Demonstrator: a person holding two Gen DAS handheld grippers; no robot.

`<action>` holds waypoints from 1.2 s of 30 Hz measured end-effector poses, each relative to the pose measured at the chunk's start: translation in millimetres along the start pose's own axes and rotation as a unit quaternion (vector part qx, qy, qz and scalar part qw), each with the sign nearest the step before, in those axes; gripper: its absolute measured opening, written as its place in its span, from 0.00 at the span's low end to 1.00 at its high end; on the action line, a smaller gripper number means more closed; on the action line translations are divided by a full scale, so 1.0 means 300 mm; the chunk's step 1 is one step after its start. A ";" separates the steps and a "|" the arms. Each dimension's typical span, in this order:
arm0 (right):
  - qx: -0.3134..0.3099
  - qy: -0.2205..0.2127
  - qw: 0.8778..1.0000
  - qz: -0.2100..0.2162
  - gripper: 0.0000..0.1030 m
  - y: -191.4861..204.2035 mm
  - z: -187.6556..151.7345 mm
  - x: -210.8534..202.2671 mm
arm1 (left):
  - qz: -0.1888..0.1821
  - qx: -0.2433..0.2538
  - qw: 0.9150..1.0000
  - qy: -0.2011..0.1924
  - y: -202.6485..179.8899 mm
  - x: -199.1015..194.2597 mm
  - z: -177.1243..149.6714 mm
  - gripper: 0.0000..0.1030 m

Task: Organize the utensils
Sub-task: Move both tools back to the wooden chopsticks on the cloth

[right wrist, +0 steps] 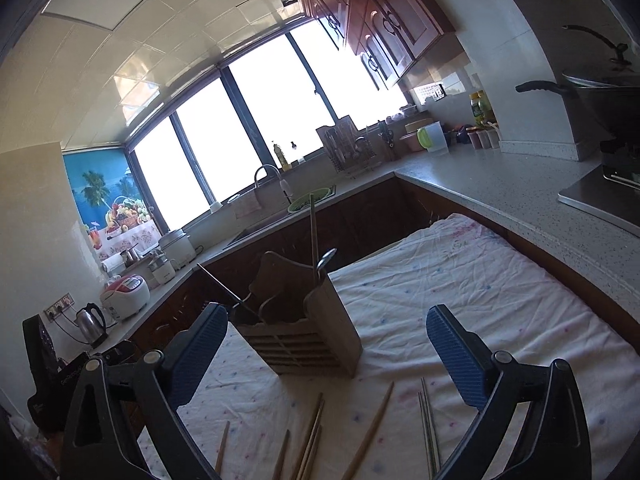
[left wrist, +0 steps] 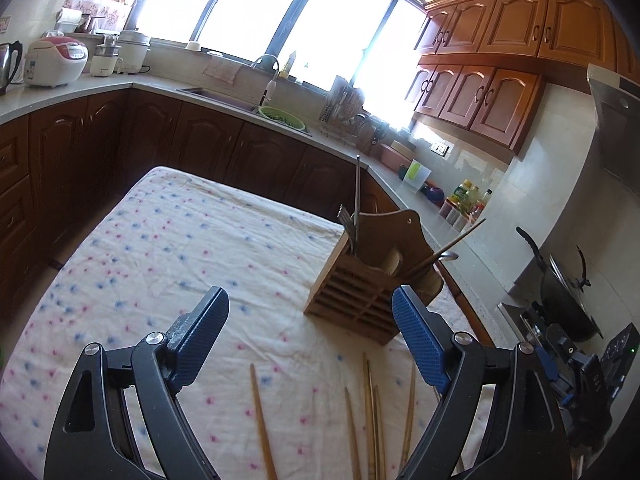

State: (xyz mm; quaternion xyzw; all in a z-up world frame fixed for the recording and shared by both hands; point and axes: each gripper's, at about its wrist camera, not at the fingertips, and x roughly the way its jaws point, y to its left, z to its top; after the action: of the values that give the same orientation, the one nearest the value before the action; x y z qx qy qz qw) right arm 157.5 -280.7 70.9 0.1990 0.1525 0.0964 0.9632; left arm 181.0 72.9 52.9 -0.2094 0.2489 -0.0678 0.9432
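- While both sets of tongs stand spread with nothing between the pads, the left gripper (left wrist: 310, 336) and right gripper (right wrist: 328, 354) hang above the loose chopsticks (left wrist: 370, 412) on the cloth (left wrist: 160, 240); a pick made from this height could close on air.
- Because several chopsticks lie close together, some touching, near the bottom edge of both views, a wide grab may catch two or three at once, or nudge one so that it rolls.
- Since the cloth is wrinkled and soft, pads pressed low to reach a thin stick could pinch fabric with it and drag the cover along.
- A pair of metal chopsticks (right wrist: 428, 428) lies nearer the right gripper; being smooth, I judge it likelier to slip from the pads.
- Further off, the wooden holder (left wrist: 360, 292) stands on the cloth, already filled with a fork, a spoon and long sticks that lean outward; a stick brought in at a slant could strike these or tip the holder, which looks light.
- Beyond it the table edge is near the holder, so a hard push could send it toward the counter (right wrist: 500, 184).
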 end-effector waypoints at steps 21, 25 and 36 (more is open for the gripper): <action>-0.004 0.079 0.996 -0.051 0.98 -0.099 -0.247 -0.119 | 0.029 -0.008 0.996 0.082 0.057 -0.032 -0.282 0.83; -0.010 0.093 0.994 -0.049 0.97 -0.100 -0.258 -0.101 | 0.032 -0.005 0.996 0.088 0.050 -0.020 -0.282 0.83; -0.026 0.138 0.989 -0.040 0.87 -0.071 -0.275 -0.004 | 0.048 0.013 0.992 0.117 0.038 0.055 -0.273 0.83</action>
State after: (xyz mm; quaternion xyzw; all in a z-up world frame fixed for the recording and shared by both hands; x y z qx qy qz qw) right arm 131.6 -271.1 -9.7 0.1525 0.2889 0.0879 0.9410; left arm 154.7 49.8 -23.8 -0.1753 0.3660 -0.0500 0.9126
